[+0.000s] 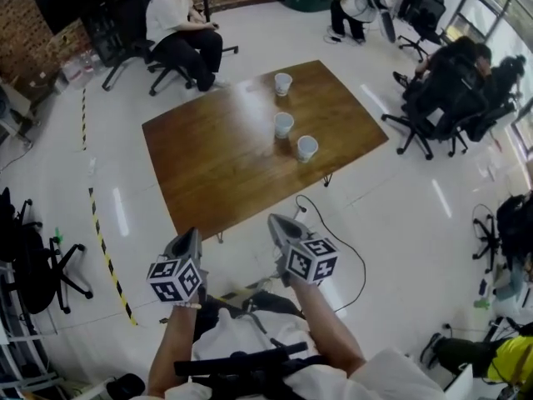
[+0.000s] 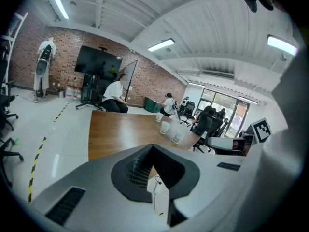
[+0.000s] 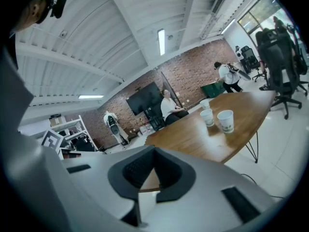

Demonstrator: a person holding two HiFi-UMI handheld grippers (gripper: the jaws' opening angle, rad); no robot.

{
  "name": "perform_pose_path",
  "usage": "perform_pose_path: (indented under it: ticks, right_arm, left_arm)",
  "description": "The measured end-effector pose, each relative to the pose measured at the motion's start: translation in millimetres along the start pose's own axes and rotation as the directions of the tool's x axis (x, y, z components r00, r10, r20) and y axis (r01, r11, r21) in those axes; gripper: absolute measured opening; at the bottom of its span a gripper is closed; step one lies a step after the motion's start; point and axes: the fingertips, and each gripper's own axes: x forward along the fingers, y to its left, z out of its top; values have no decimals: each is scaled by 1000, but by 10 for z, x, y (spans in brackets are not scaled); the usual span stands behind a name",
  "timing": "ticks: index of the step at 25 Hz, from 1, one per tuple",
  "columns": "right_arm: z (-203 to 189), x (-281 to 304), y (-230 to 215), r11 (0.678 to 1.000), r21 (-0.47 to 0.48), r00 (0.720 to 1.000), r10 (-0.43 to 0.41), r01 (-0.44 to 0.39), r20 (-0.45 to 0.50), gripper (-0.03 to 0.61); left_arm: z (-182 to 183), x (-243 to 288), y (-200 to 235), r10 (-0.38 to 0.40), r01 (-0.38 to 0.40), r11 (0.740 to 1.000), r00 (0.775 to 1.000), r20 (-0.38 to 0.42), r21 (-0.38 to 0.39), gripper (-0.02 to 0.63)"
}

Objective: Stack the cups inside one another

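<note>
Facing: the left gripper (image 1: pixel 190 235) and the right gripper (image 1: pixel 280 223) are held side by side in front of the person. Both point toward the wooden table (image 1: pixel 216 161), which is well apart from them across the white floor (image 1: pixel 400 198).
Left jaws: closed, with the tips meeting. Nothing is between them.
Right jaws: also closed tip to tip, and empty.
Cups: three white paper cups stand upright on the far half of the table, each one separate and none inside another. The near cup (image 1: pixel 307 147) and the middle cup (image 1: pixel 284 124) are just beside each other. The far cup (image 1: pixel 283 83) stands more apart, near the far edge.
Step in hand: I judge this is the approach to the table. The stacking itself is not yet begun.
Doing it well: the jaws should be opened wide before a gripper comes to a cup, not at the cup. One gripper should take a cup by its wall a little under the rim, and only lightly, because a paper wall probably bends. The cup should then be kept upright and lowered straight into its neighbour, while the other gripper steadies the receiving cup.
Risk: I expect empty cups to be light, so a closed jaw that touches one may tip it or push it along the smooth wood.
</note>
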Motion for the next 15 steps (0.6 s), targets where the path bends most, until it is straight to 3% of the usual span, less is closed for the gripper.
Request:
perform_pose_path:
  ticks: [4,15]
  right_arm:
    - [115,-171,-421,997,38,998,-62,61,27,6]
    - [396,-157,-1073,979,69,978,-195,191,67,25]
  left_arm:
    - [32,308,-470,-55,56,998,998,-33,39,-2]
    - [182,1337,-1063,-241,251,965,963,-120,81,-2]
